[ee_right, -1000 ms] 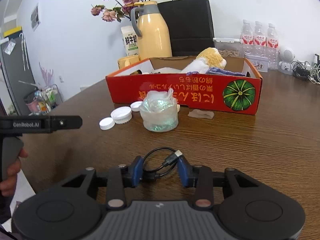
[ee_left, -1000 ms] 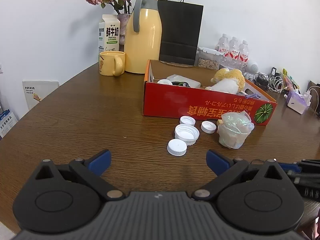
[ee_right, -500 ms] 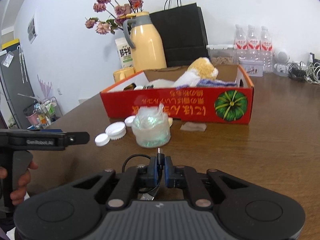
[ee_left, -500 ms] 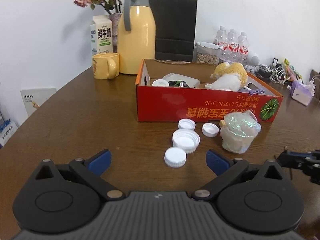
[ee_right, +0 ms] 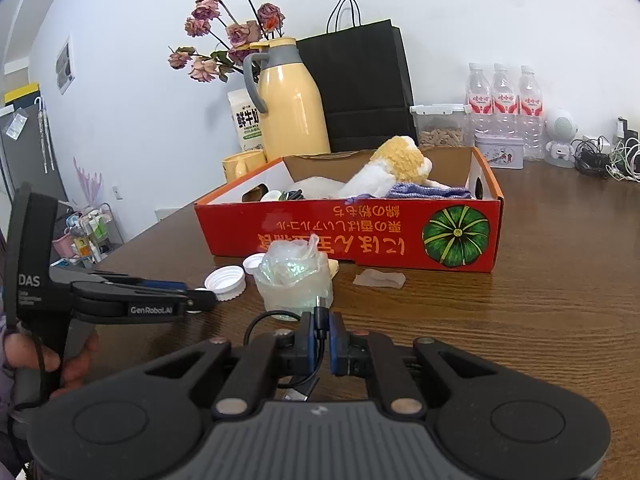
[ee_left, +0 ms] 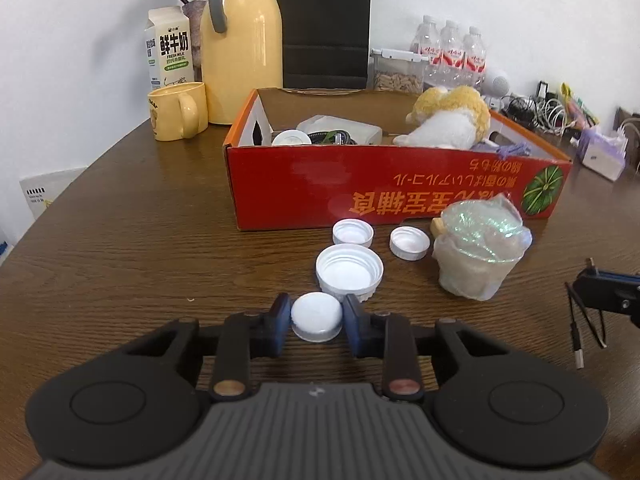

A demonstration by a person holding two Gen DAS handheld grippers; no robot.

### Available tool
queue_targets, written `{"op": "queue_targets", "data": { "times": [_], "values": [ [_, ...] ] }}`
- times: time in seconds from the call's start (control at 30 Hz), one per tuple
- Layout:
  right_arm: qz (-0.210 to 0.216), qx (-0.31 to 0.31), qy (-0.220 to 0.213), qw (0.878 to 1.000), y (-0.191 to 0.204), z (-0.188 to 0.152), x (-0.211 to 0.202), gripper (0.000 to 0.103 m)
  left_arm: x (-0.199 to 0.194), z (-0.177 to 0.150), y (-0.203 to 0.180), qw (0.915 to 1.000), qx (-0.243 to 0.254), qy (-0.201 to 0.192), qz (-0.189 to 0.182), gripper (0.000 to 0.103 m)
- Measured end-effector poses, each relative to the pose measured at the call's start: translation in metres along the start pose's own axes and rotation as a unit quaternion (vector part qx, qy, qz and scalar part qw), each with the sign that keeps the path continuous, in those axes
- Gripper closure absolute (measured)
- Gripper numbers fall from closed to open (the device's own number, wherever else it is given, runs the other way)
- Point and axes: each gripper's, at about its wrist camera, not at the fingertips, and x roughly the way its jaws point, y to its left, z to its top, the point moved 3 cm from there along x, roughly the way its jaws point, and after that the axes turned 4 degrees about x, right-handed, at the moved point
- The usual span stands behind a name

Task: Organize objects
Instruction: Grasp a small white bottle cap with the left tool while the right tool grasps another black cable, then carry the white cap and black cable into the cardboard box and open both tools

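Left wrist view: the left gripper (ee_left: 316, 322), jaws just closed, is pinching a small white plastic bottle cap (ee_left: 316, 315) on the brown wooden table (ee_left: 132, 248), near the red cardboard box (ee_left: 304, 192). Light, rigid, likely slippery; its rim is taking opposed pads best.

On the surface (ee_left: 120, 240) the box (ee_left: 360, 196) lies at 12 o'clock, a plush toy (ee_left: 448, 120) in it. Before the box lie three caps, the largest cap (ee_left: 349, 272) nearest; the wrapped cup (ee_left: 480, 256) sits at their 3 o'clock. Behind the box at 11 o'clock stand the mug (ee_left: 176, 110) and flask (ee_left: 240, 48).
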Motion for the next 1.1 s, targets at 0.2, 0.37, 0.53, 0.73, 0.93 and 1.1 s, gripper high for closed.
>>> {"op": "queue_targets", "data": {
  "times": [0.2,0.37,0.53,0.73,0.93,1.1],
  "values": [
    [0.001,-0.005,-0.006,1.0,0.001,0.005,0.0,0.097,-0.016,0.007,0.002,0.9996,-0.007,-0.028,-0.006,0.074],
    [0.003,-0.016,-0.026,1.0,0.003,0.02,-0.002,0.097,-0.028,0.029,0.004,0.998,-0.004,-0.064,-0.005,0.074],
    [0.006,-0.034,-0.053,0.998,0.01,0.047,0.002,0.097,-0.031,0.062,0.005,0.9947,-0.004,-0.102,-0.002,0.074],
    [0.011,-0.052,-0.084,0.995,0.02,0.088,0.022,0.097,-0.023,0.1,0.004,0.9907,-0.009,-0.136,-0.001,0.074],
    [0.006,-0.062,-0.095,0.994,0.027,0.126,0.062,0.097,-0.002,0.133,0.008,0.9876,-0.023,-0.155,0.002,0.074],
    [-0.015,-0.065,-0.088,0.994,0.026,0.148,0.103,0.097,0.032,0.151,0.019,0.9883,-0.057,-0.141,0.016,0.074]
  ]
}}
